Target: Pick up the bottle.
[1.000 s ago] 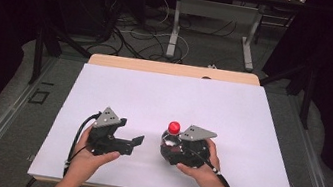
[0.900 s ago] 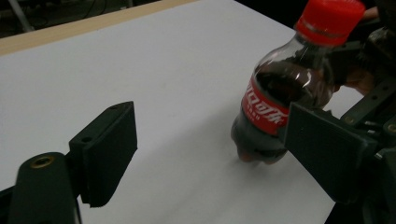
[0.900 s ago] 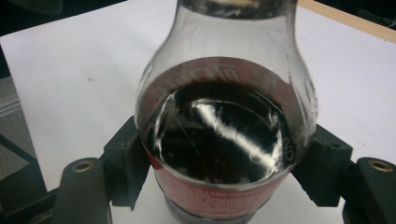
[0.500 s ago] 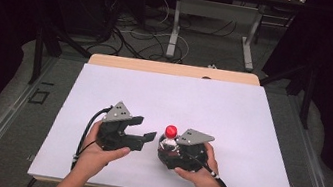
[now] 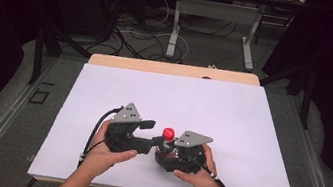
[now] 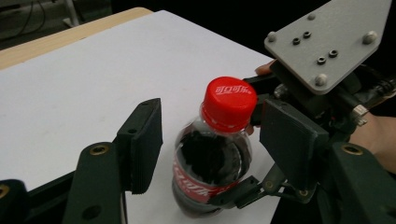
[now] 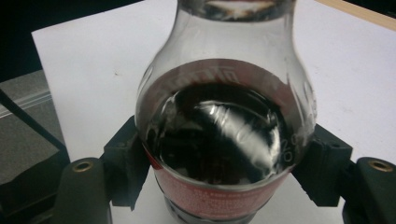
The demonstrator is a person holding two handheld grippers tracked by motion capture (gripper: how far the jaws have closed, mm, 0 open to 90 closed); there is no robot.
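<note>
Bottle (image 6: pixel 212 154) upright on the white bench (image 5: pixel 232 114), close to the near edge, roughly midway along it, dark drink inside, red cap (image 6: pixel 229 101) on. Right claw (image 7: pixel 219 186) clenched around the bottle's labelled body, jaws pressed to both sides. Left claw (image 5: pixel 154 139) released, jaws spread either side of the cap and neck, not touching. Hands (image 5: pixel 104 157) wrapped around both grips.

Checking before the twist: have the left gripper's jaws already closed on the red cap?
No: in the left gripper view the jaws stand apart on either side of the red cap, with white table showing between.
</note>
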